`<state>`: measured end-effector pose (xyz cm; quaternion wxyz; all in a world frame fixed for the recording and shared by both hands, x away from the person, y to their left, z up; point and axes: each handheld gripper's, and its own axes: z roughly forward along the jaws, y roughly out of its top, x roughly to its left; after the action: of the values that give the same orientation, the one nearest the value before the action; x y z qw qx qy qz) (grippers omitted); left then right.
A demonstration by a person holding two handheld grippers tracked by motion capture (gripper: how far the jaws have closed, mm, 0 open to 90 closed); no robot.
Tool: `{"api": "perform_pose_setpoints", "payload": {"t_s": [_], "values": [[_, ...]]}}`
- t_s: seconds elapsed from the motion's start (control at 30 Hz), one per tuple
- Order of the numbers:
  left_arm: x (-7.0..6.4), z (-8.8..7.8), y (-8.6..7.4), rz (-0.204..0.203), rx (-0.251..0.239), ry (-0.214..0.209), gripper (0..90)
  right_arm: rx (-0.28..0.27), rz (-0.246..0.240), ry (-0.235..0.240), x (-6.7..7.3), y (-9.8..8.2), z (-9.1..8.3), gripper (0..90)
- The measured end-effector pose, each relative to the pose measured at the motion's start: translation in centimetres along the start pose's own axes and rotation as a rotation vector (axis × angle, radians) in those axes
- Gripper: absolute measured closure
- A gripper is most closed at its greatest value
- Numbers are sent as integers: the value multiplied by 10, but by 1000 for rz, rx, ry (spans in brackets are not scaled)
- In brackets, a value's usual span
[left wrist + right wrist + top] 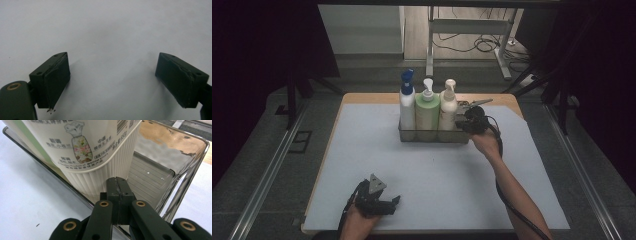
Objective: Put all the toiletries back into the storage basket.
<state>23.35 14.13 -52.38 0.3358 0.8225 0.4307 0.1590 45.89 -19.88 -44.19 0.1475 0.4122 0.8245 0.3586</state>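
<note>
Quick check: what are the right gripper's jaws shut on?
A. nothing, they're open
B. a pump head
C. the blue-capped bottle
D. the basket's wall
D: in the right gripper view the right gripper has its jaws pressed together over the wall of the basket, beside the cream bottle.

Dim room, grey floor (262,150), metal desk frame (472,30)

A shiny metal wire caddy (408,134) stands at the far middle of the worktop, three pump bottles upright in a row inside it. The cream bottle (448,107) at the right end has a ribbed base and a printed flower label; the right gripper view shows it near the caddy's front rim (82,200). Beside it stand a green bottle (427,112) and a white bottle with a blue pump (407,102)
</note>
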Motion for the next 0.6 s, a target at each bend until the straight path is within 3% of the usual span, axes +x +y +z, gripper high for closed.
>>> {"api": "perform_pose_setpoints", "payload": {"t_s": [0.33, 0.6], "values": [[0, 0, 0, 0, 0, 0, 123, -14, -6, 2, 1, -1, -7, 891], [0, 0, 0, 0, -1, 0, 122, -30, -14, 4, 2, -4, -15, 828]]}}
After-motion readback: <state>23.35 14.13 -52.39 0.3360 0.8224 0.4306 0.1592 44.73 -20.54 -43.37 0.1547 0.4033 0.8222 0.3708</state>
